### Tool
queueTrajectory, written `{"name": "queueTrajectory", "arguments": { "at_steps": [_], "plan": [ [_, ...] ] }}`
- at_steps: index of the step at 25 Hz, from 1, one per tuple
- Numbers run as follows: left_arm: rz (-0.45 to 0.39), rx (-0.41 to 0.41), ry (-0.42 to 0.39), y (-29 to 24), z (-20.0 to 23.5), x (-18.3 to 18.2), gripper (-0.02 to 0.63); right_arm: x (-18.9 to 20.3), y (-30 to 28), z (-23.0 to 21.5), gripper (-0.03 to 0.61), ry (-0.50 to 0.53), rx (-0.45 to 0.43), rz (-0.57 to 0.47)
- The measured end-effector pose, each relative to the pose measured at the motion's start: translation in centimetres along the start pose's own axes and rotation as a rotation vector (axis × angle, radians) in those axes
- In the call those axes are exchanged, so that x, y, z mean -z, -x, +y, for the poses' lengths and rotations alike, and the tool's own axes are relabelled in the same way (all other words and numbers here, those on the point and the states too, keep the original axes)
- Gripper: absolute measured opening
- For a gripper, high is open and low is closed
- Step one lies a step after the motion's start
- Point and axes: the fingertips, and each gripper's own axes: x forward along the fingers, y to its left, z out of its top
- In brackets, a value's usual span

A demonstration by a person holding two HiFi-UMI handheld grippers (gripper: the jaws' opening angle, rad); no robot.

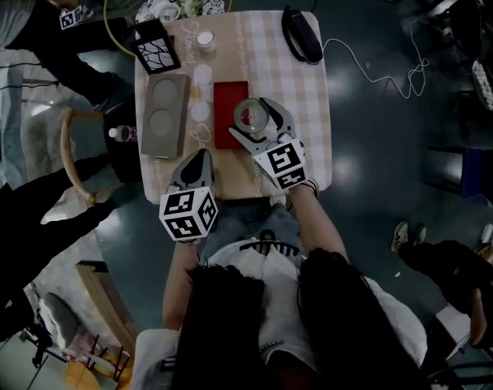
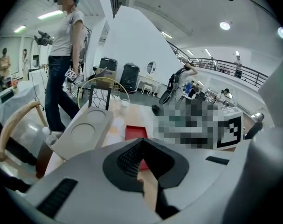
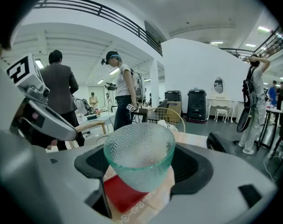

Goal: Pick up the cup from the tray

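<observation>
A clear textured glass cup (image 3: 139,160) sits between the jaws of my right gripper (image 3: 140,168), which is shut on its sides. The cup hangs slightly above a red tray (image 3: 119,193) on the checked tablecloth. In the head view the cup (image 1: 248,114) is over the right edge of the red tray (image 1: 228,96), inside my right gripper (image 1: 252,122). My left gripper (image 1: 199,162) rests near the table's front edge, shut and empty, left of the tray. In its own view my left gripper (image 2: 142,144) points at the red tray (image 2: 134,132).
A grey tray with two round recesses (image 1: 165,114) lies left of the red one. Behind it stand a black frame (image 1: 158,47) and a small white cup (image 1: 204,41). A black case (image 1: 301,35) lies far right. A wooden chair (image 1: 71,157) and standing people (image 2: 64,55) flank the table.
</observation>
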Motion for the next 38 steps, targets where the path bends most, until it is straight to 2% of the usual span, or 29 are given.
{"name": "queueTrajectory", "arguments": {
  "at_steps": [11, 25, 30, 38],
  "plan": [
    [0.009, 0.079, -0.025, -1.0, -3.7, 1.1, 0.008, 2.1, 5.2, -2.9, 0.393, -0.021, 0.067, 0.036],
    [0.014, 0.12, -0.053, -2.4, -7.6, 1.5, 0.008, 4.2, 10.8, -6.2, 0.393, -0.032, 0.152, 0.062],
    [0.039, 0.094, -0.093, -1.8, -7.8, 2.6, 0.008, 5.8, 11.5, -5.6, 0.393, -0.054, 0.138, 0.085],
    [0.108, 0.121, -0.092, -2.0, -8.6, 5.6, 0.008, 9.4, 12.5, -5.7, 0.393, -0.081, 0.144, 0.123]
  ]
}}
